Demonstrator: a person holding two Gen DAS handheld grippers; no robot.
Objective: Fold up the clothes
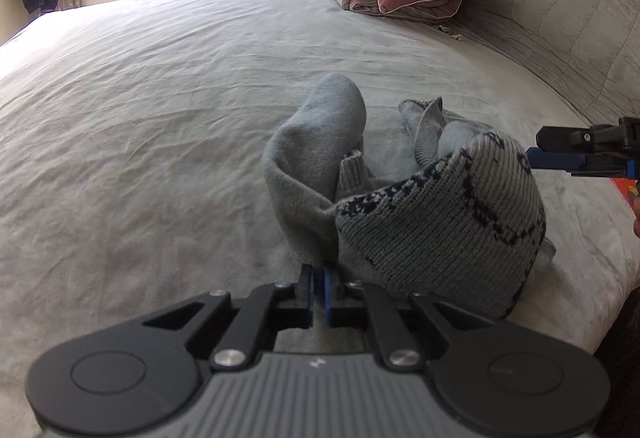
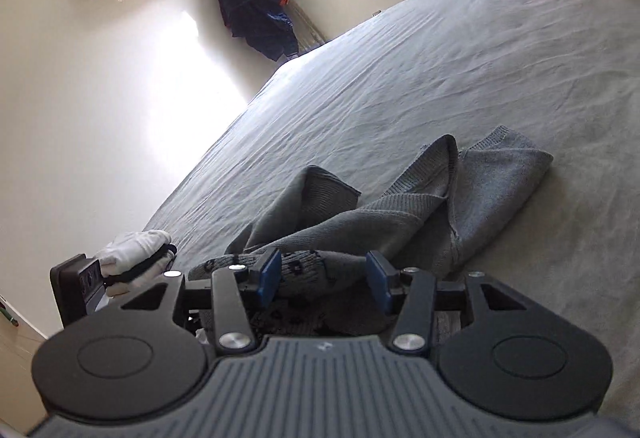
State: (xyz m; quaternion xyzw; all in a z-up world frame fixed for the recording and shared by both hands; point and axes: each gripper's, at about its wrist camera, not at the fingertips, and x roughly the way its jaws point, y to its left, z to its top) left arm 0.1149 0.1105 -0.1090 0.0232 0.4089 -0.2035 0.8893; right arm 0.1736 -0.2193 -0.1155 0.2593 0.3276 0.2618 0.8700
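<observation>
Folding a grey sweater (image 1: pixel 436 213) on the bed (image 1: pixel 160 117)

My left tool (image 1: pixel 319 288) pinches its near edge tight; my right tool (image 2: pixel 322 278) stands half-open, gripping nothing.

The left gripper (image 1: pixel 319 288) points steeply downward, its blue pads pinched together on grey knit fabric. The right gripper (image 2: pixel 325 280) tilts gently down, its jaws parted and pressing nothing.

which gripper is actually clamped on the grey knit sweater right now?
The left gripper: its blue pads are pinched shut on an edge of the grey knit sweater. The right gripper stands open, pads clear of the fabric.
</observation>
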